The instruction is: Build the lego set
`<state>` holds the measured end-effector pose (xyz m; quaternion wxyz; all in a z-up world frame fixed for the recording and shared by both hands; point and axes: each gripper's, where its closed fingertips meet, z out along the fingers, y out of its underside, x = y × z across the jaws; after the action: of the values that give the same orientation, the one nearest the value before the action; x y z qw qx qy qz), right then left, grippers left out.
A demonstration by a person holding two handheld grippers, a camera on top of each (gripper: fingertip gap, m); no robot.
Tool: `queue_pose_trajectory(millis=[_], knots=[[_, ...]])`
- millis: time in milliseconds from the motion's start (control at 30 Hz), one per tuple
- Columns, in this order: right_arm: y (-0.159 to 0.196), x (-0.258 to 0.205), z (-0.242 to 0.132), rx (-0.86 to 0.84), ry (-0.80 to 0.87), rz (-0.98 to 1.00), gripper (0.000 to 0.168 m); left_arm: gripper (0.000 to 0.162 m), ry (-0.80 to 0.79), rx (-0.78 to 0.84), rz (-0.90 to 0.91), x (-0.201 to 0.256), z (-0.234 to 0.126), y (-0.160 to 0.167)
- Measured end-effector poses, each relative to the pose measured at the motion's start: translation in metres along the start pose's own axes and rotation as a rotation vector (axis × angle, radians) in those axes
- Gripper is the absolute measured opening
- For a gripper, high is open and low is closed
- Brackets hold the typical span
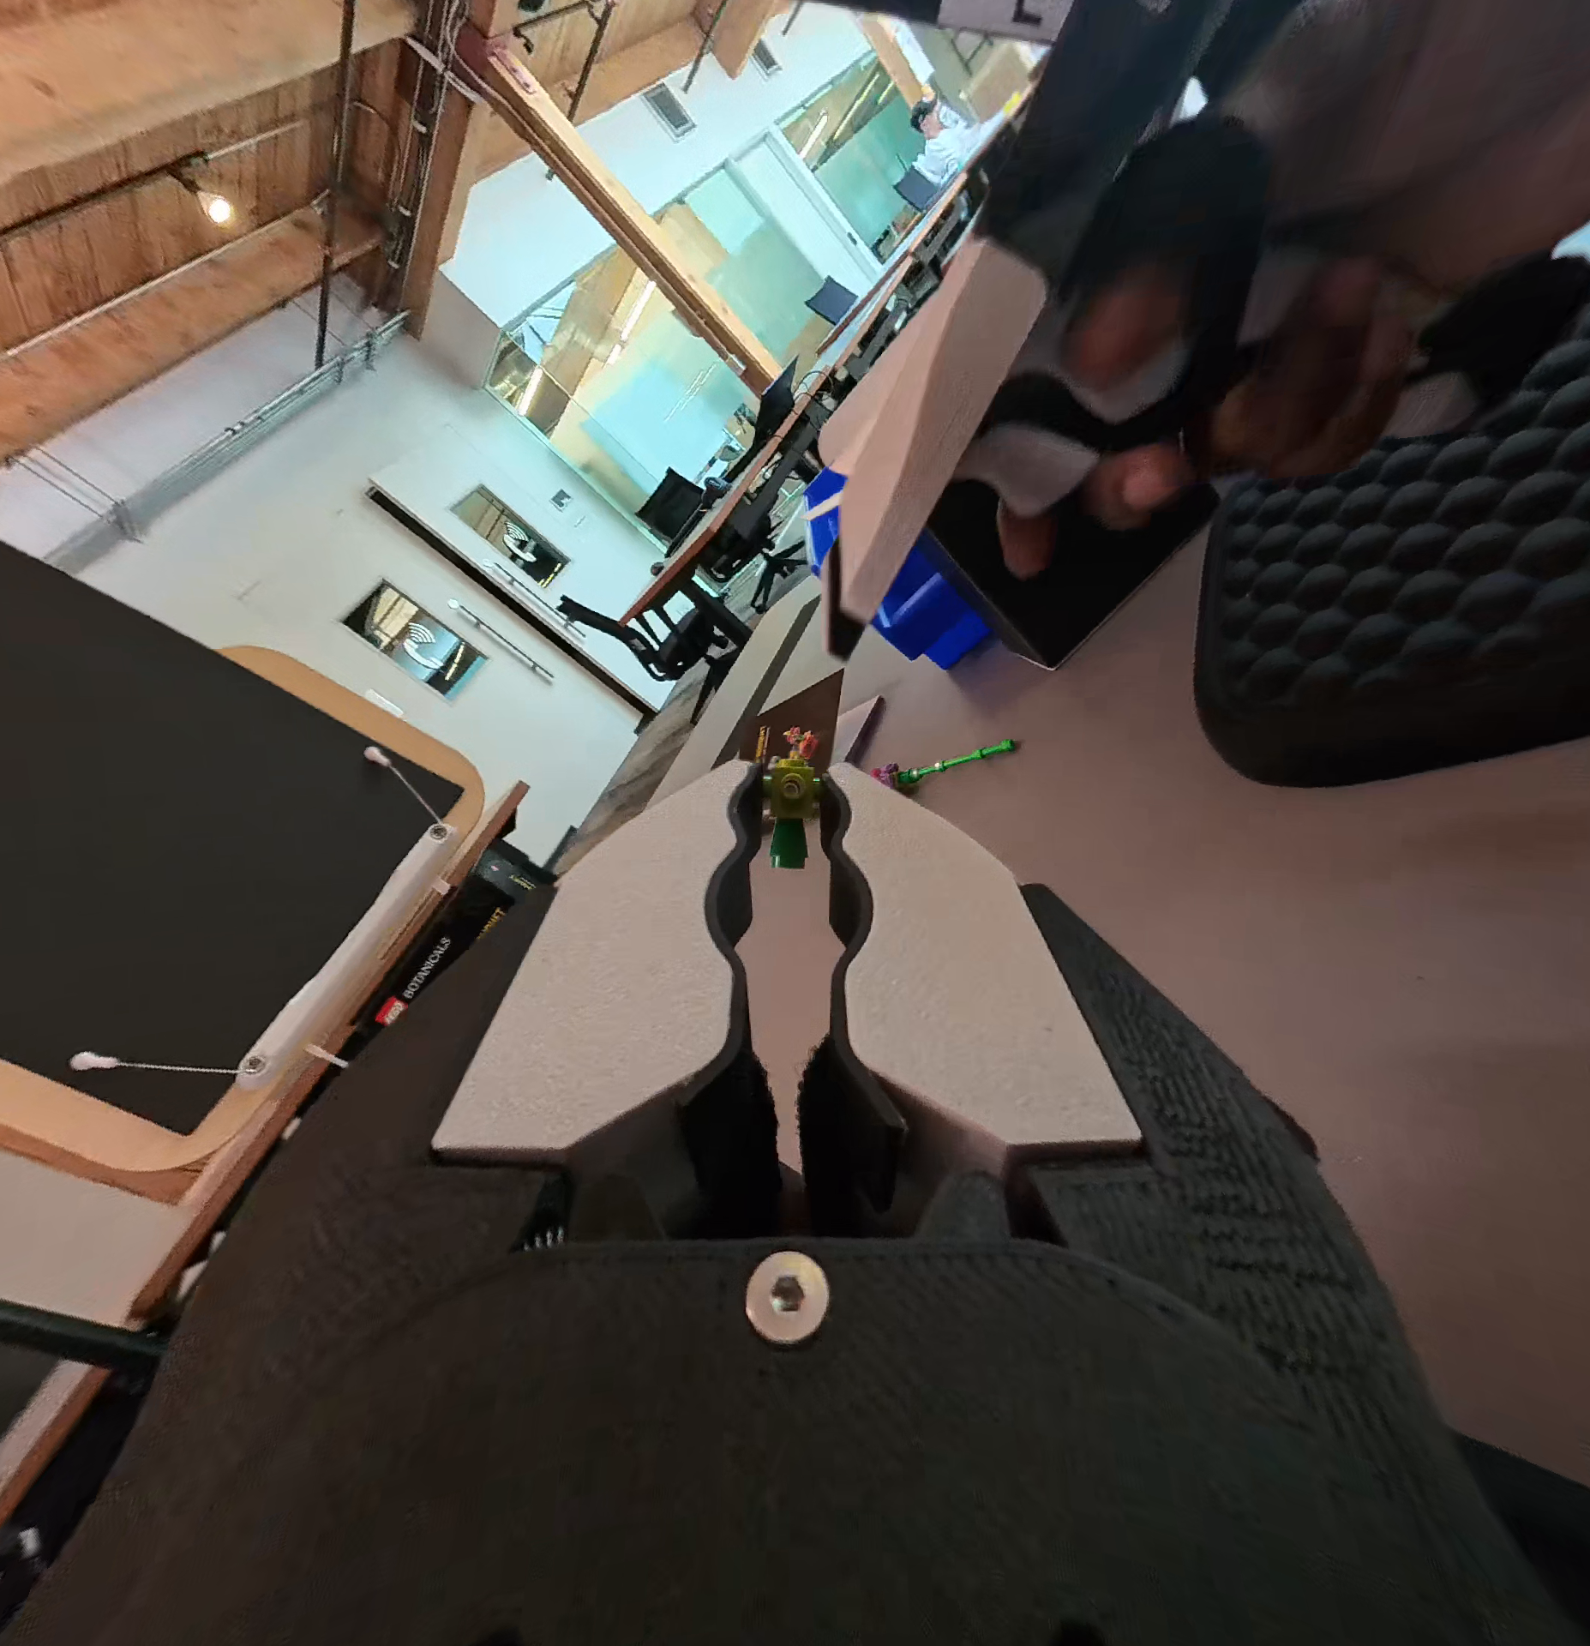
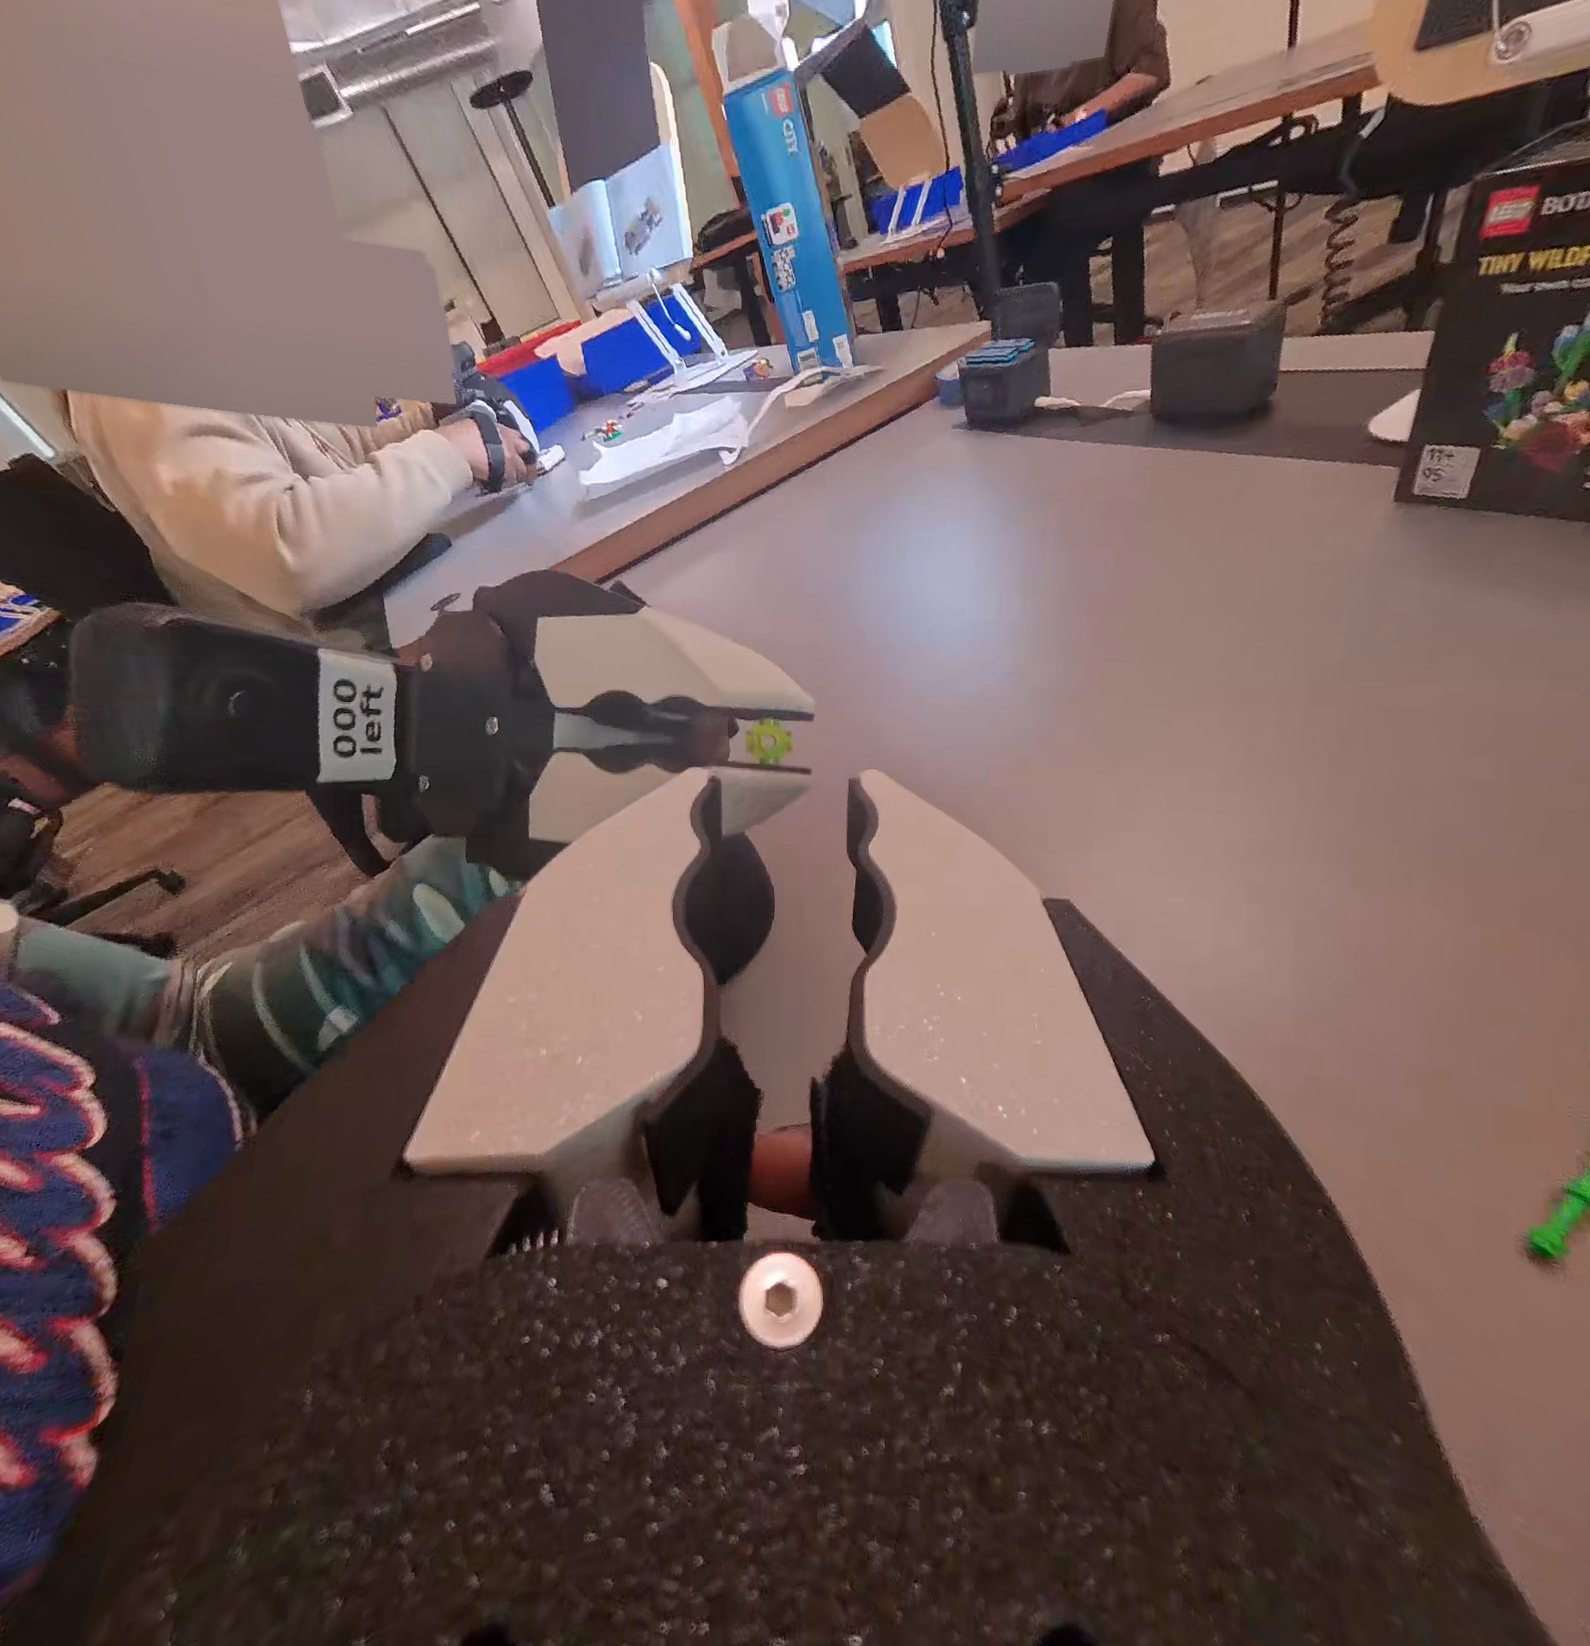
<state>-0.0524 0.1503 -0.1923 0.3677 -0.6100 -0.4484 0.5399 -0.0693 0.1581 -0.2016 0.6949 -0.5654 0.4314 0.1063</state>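
Observation:
My left gripper (image 1: 791,788) is shut on a small lime-green gear-shaped lego piece (image 1: 789,786) with a dark green stud part (image 1: 789,846) under it. The right wrist view shows the same gripper (image 2: 795,741) turned on its side above the grey table, with the lime piece (image 2: 770,741) at its tips. My right gripper (image 2: 782,784) is open and empty, its tips just below and beside the left gripper's tips. A green lego stem (image 1: 951,761) with a small flower end lies on the table; its end shows in the right wrist view (image 2: 1575,1193).
A black lego set box (image 2: 1521,356) stands at the table's far right. A black bumpy cushion (image 1: 1414,570) and blue bins (image 1: 916,597) show in the left wrist view. Grey battery cases (image 2: 1218,356), a blue box (image 2: 787,232) and people at other tables sit beyond. My left and right fingertips are right by each other.

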Motion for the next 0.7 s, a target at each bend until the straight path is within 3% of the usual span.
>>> queue_pose_trajectory(millis=[367,500,600,700], knots=[[0.013,-0.001,0.03,-0.053,-0.007,-0.014,0.015,0.012,0.037,-0.015,0.022,0.007,0.002,0.002],[0.013,-0.001,0.028,-0.047,-0.023,-0.028,0.011,0.013,0.04,-0.008,0.017,0.008,0.002,0.003],[0.007,0.0,0.019,0.0,-0.066,0.017,0.011,0.028,0.071,0.011,-0.069,0.005,-0.001,0.006],[0.008,0.002,0.013,0.009,-0.09,0.051,0.011,0.026,0.085,0.05,-0.095,0.003,-0.005,0.004]])
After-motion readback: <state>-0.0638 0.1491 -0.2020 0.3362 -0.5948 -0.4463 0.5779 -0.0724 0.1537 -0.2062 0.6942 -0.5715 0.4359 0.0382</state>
